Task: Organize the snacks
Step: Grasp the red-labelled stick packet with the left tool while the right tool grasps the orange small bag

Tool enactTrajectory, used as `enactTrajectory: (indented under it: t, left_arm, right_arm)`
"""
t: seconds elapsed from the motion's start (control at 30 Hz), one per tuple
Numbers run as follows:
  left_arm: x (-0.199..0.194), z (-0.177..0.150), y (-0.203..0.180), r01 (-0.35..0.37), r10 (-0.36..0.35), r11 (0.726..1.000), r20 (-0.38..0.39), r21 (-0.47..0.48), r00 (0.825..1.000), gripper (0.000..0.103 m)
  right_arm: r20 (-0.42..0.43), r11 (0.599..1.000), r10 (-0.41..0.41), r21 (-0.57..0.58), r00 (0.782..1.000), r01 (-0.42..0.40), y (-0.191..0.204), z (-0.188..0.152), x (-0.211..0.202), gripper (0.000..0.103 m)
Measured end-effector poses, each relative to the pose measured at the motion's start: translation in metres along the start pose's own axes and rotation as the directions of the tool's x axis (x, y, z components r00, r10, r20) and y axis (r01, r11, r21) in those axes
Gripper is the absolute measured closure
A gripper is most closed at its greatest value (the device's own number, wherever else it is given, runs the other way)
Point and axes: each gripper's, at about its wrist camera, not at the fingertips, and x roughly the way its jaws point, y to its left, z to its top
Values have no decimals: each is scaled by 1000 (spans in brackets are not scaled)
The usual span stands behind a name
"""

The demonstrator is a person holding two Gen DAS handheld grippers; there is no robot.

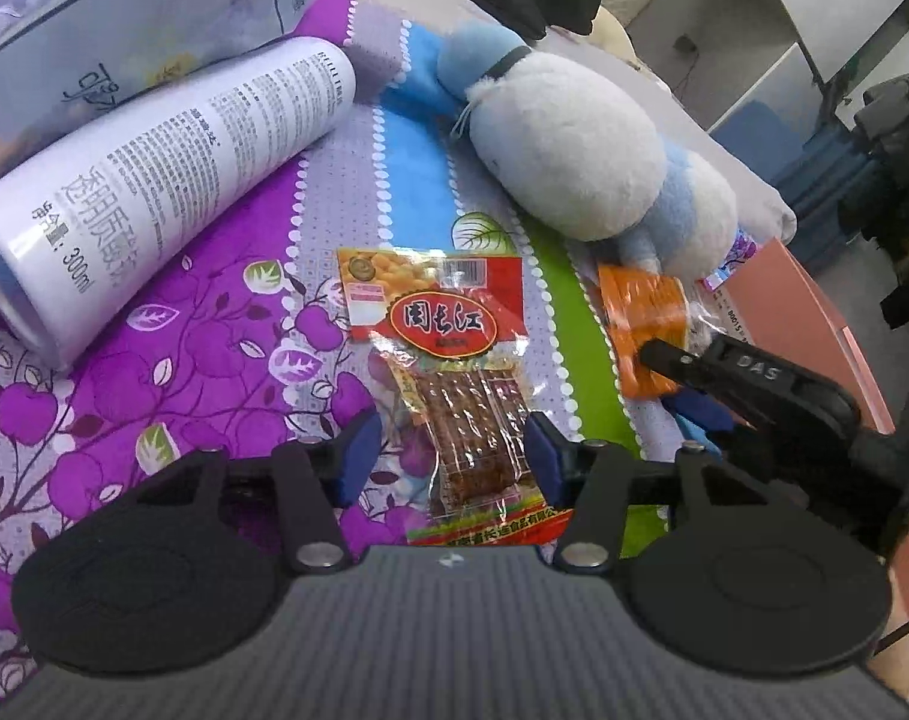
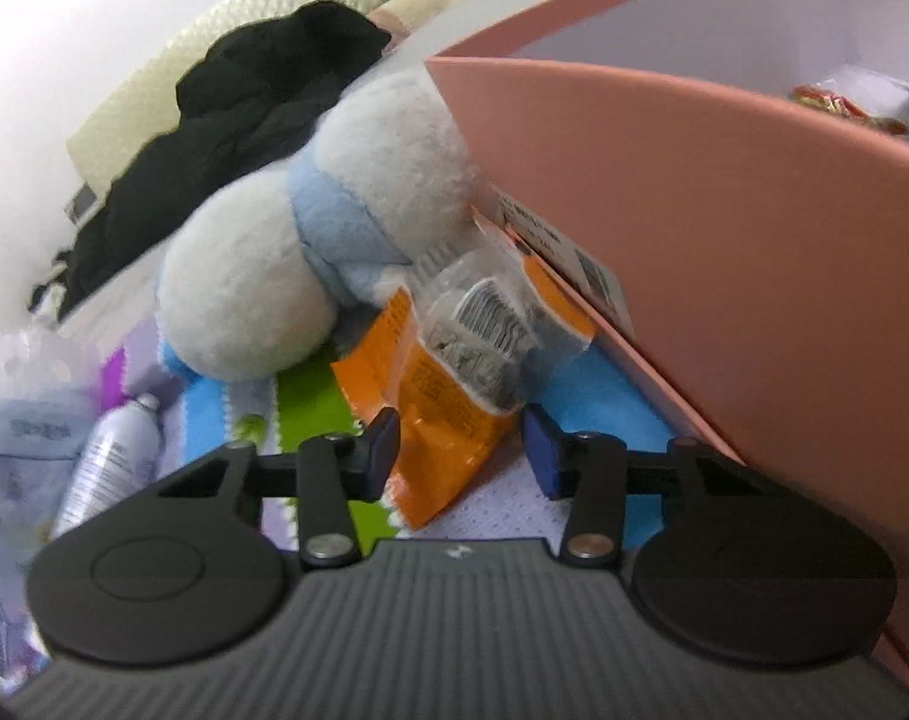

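A red snack packet [image 1: 448, 360] with brown strips lies flat on the patterned sheet. My left gripper [image 1: 451, 459] is open, its blue pads [image 1: 361, 456] standing on either side of the packet's lower half without squeezing it. An orange snack packet [image 2: 448, 396] leans between the plush toy and the pink box [image 2: 724, 252]. My right gripper [image 2: 461, 450] is open around its lower end, with the left pad at its edge and a gap at the right pad. The left wrist view shows the right gripper [image 1: 673, 381] over the orange packet [image 1: 640, 312]. Another packet [image 2: 844, 108] lies inside the box.
A white and blue plush toy [image 1: 574, 144] lies behind both packets. A white bottle [image 1: 166, 180] lies on its side at the left, against a pale bag [image 1: 124, 18]. Black clothing [image 2: 244, 114] is heaped at the back. The pink box's wall [image 1: 814, 324] stands close on the right.
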Motion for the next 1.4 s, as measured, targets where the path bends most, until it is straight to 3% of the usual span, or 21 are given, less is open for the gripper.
enactTrajectory:
  t: [0.07, 0.1, 0.2, 0.37, 0.53, 0.67, 0.77, 0.83, 0.93, 1.0, 1.1, 1.4]
  left_arm:
    - [2, 1, -1, 1, -1, 1000, -7, 10, 1000, 44]
    - [2, 2, -1, 2, -2, 1000, -8, 12, 1000, 44]
    - [5, 3, -4, -9, 9, 1000, -15, 30, 1000, 43]
    - [15, 2, -22, -60, 65, 990, -29, 126, 997, 36]
    - [23, -2, -45, -178, 192, 951, -31, 253, 981, 42]
    - [26, -9, -54, -227, 238, 927, 0, 297, 971, 47]
    - [25, -9, -54, -223, 232, 935, 0, 276, 973, 55]
    - [22, -8, -54, -223, 230, 939, 4, 260, 973, 66]
    - [18, -9, -53, -209, 213, 953, 5, 219, 977, 71]
    - [13, -12, -54, -211, 212, 956, 18, 201, 977, 81]
    - [3, -17, -57, -204, 202, 965, 28, 166, 979, 88]
    - [-40, -38, -74, -183, 175, 980, 91, 84, 980, 93]
  right_arm:
    - [-2, 1000, 13, -24, 1000, -13, 1, 1, 4, 64]
    - [3, 999, 18, -32, 1000, -18, 2, 2, 4, 74]
    - [2, 998, 29, -57, 1000, -29, 3, 2, 2, 79]
    - [-7, 995, 56, -79, 998, -56, 3, 2, -7, 82]
    - [-2, 987, 70, -146, 998, -70, 3, 1, -22, 83]
    - [8, 977, 78, -201, 997, -74, 4, -1, -33, 84]
    - [9, 971, 81, -227, 997, -77, 5, -1, -40, 84]
    - [8, 965, 88, -249, 996, -83, 5, -3, -46, 85]
    - [-3, 955, 99, -282, 995, -96, 5, -6, -55, 85]
    - [-9, 949, 106, -298, 994, -104, 5, -8, -61, 85]
    - [-25, 939, 114, -325, 993, -116, 2, -13, -71, 86]
    - [-59, 910, 140, -386, 988, -152, -5, -28, -108, 87]
